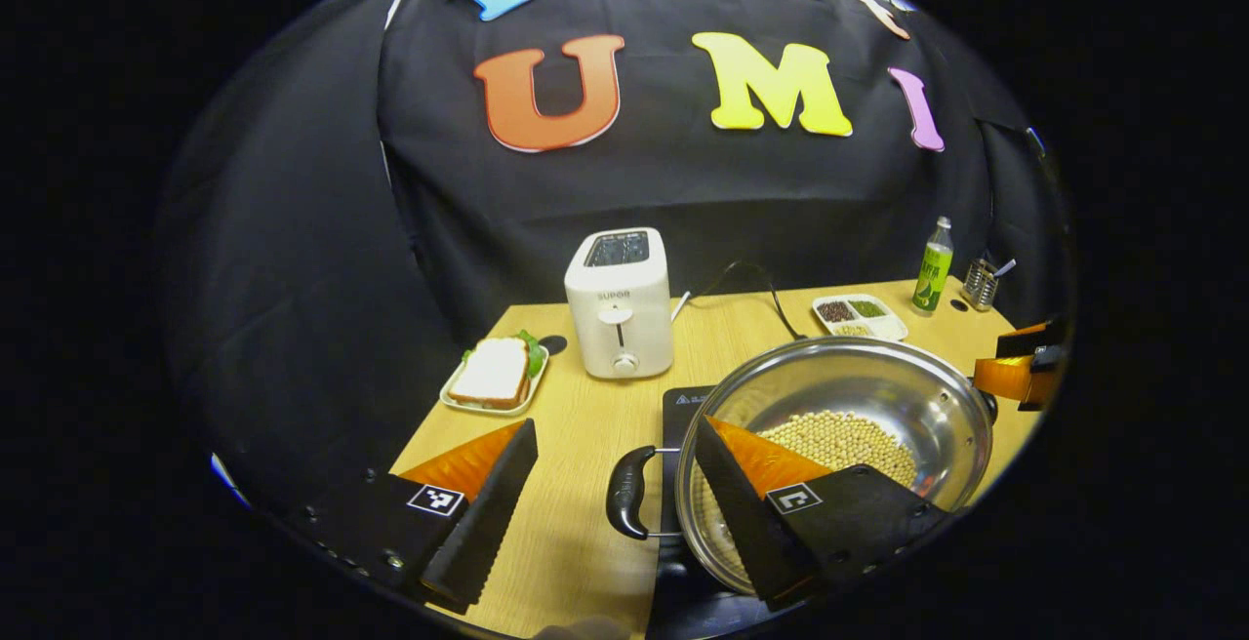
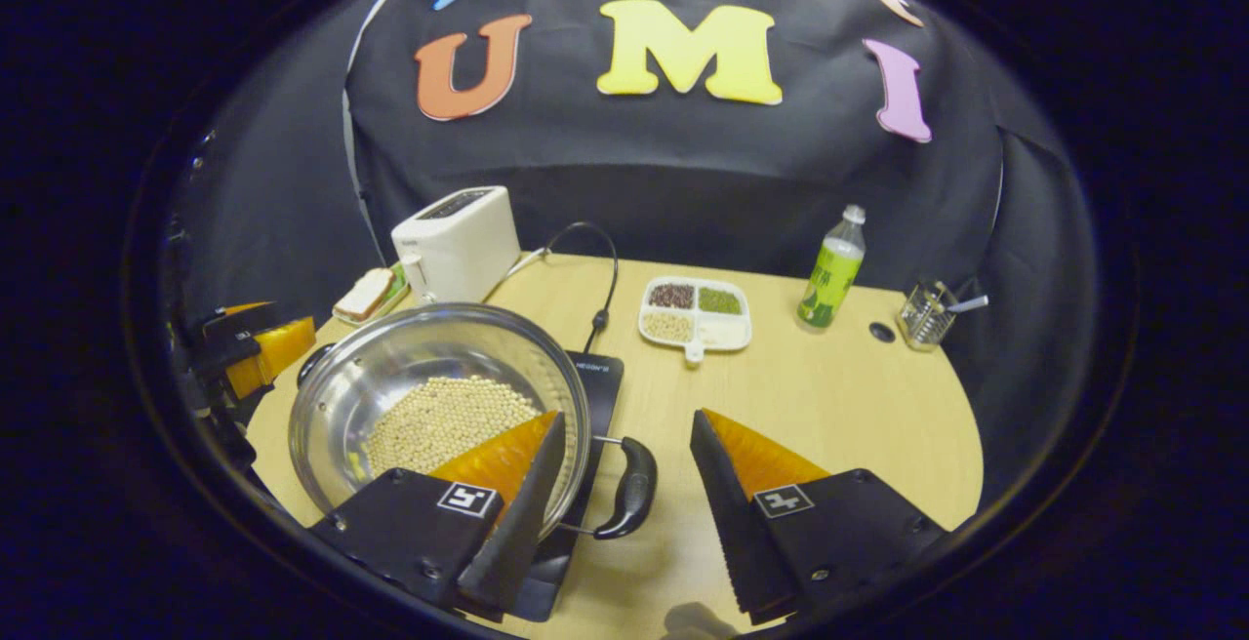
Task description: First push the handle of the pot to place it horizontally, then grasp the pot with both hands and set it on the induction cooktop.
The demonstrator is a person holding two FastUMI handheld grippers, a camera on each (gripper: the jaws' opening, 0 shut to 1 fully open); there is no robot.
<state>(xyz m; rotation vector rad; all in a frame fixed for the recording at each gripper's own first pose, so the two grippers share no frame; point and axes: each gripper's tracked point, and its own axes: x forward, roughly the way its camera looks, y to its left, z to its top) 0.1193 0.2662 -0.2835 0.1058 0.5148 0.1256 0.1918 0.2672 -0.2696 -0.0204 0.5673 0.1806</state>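
A steel pot (image 1: 878,381) with pale beans inside rests on the black induction cooktop (image 1: 683,404) on the wooden table. Its black side handle (image 1: 629,492) lies level between the fingers of my left gripper (image 1: 615,513), which is open and not pressing on it; the right finger hangs over the pot's rim. In the right gripper view, the pot (image 2: 420,347) sits left on the cooktop (image 2: 600,377). Its other black handle (image 2: 629,489) lies between the spread fingers of my open right gripper (image 2: 624,513). Each view shows the other gripper (image 1: 1020,372) (image 2: 249,342) across the pot.
A white toaster (image 1: 620,303) and a plate with a sandwich (image 1: 493,377) stand behind and left. A divided dish of grains (image 2: 695,313), a green bottle (image 2: 829,274) and a glass holder (image 2: 922,316) are at the back right. A black cable (image 2: 600,269) runs to the cooktop.
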